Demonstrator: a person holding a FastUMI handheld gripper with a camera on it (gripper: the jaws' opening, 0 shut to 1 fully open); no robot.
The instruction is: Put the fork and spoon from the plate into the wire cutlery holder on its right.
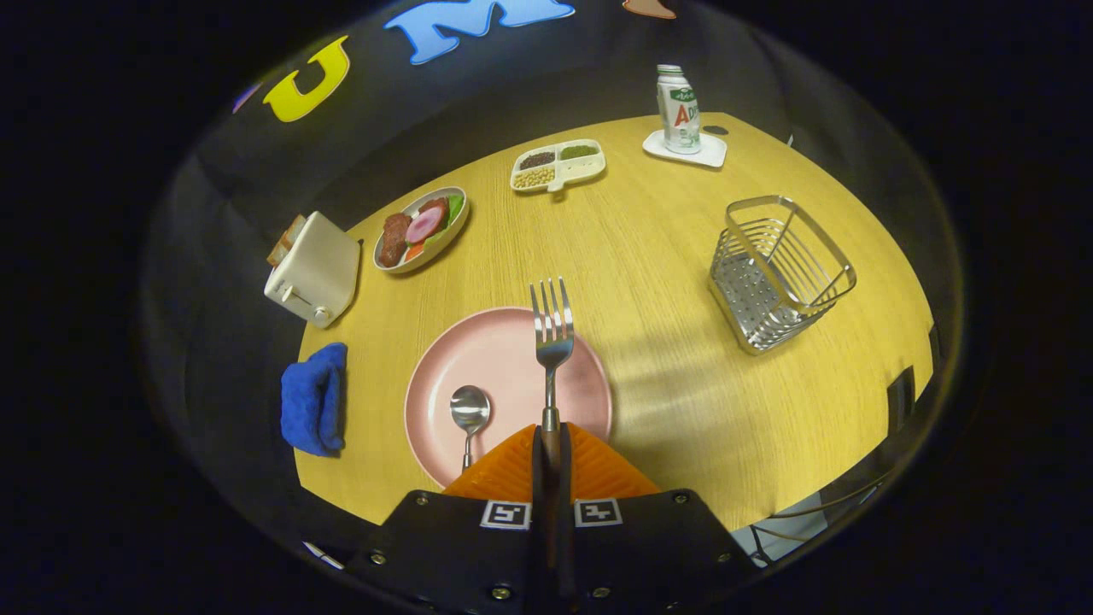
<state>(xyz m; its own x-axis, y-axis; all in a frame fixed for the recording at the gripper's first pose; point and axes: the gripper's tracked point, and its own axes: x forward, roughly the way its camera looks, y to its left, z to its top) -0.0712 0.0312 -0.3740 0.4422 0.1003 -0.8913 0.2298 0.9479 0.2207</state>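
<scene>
Clamped between my two fingers (512, 465), the fork (552, 342) is held by its handle; my gripper (551, 444) is closed on it, with both fingers pressing the handle from either side. Its long axis runs straight ahead along my fingers, tines pointing away from me and lifted above the pink plate (495, 359). It is plain polished metal with four tines and a narrow neck that widens toward the handle.

Just ahead of my fingers and slightly left of the fork, the spoon (469, 418) lies on the plate, bowl pointing away from me, handle running back under my left finger. It is polished metal like the fork.

Beyond my fingers and well to the right stands the wire cutlery holder (777, 269) on the wooden table (666, 256), apart from the plate, its open top tilted toward me in this view.

My gripper is pitched downward, looking across the table from above the plate's near rim.

Further off sit a toaster (314, 269), a blue cloth (316, 397), a bowl of food (423, 229), a divided tray (558, 164) and a bottle (679, 109).
</scene>
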